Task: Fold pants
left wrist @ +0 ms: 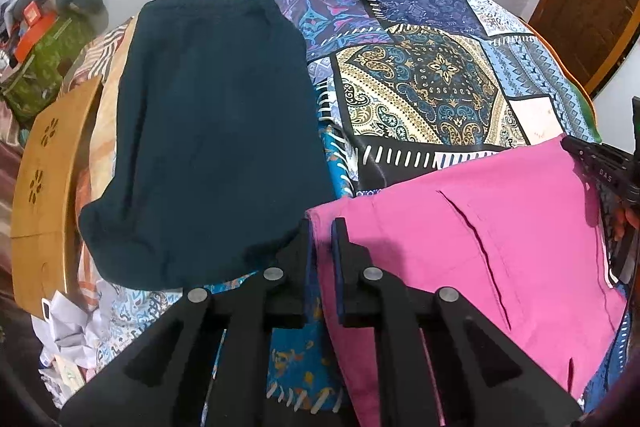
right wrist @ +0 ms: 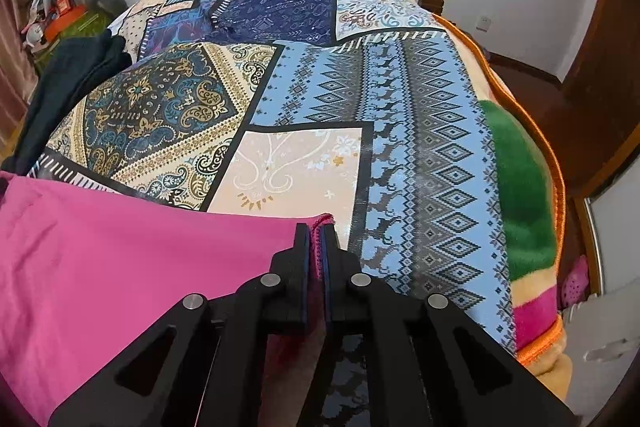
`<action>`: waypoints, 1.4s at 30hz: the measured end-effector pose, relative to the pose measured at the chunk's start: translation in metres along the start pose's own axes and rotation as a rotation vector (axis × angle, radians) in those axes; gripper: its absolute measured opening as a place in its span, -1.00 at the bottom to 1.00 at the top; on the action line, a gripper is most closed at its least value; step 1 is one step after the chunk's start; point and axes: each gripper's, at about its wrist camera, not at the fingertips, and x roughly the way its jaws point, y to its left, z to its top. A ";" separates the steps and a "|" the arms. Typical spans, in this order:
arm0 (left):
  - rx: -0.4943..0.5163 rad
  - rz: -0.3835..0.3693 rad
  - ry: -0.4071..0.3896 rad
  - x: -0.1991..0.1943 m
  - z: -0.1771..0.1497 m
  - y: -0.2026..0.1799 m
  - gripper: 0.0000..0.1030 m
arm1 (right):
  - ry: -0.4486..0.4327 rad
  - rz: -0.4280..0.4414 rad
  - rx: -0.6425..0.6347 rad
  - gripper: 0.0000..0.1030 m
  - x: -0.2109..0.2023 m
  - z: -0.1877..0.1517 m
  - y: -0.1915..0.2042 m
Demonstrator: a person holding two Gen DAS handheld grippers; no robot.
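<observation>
Pink pants (left wrist: 460,239) lie on a patchwork bedspread (left wrist: 420,83), spread across the near side. My left gripper (left wrist: 322,227) is shut on their left corner, pink cloth pinched between the pads. My right gripper (right wrist: 318,231) is shut on the pants (right wrist: 120,259) at the opposite corner, where a stitched pink hem sticks up between the fingers. The right gripper (left wrist: 600,167) also shows at the right edge of the left wrist view, over the pants' far corner.
A folded dark teal garment (left wrist: 208,139) lies left of the pink pants on the bed; its edge (right wrist: 60,83) shows in the right wrist view. A wooden board (left wrist: 44,187) stands at the left. Clutter (left wrist: 44,39) is piled by the far wall. A green and orange blanket (right wrist: 520,195) hangs off the bed's right edge.
</observation>
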 end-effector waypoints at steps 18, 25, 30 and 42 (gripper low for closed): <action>0.034 -0.132 -0.069 -0.045 0.017 -0.031 0.35 | -0.063 0.350 -0.069 0.33 -0.070 0.016 0.081; 0.074 -0.142 0.051 -0.009 0.007 -0.043 0.35 | 0.083 0.443 -0.105 0.36 -0.038 0.000 0.127; 0.093 -0.136 0.104 0.008 -0.005 -0.043 0.35 | 0.226 0.451 -0.131 0.38 -0.010 -0.019 0.141; 0.255 -0.045 0.083 -0.010 -0.039 -0.055 0.50 | 0.239 0.375 -0.173 0.65 -0.029 -0.054 0.116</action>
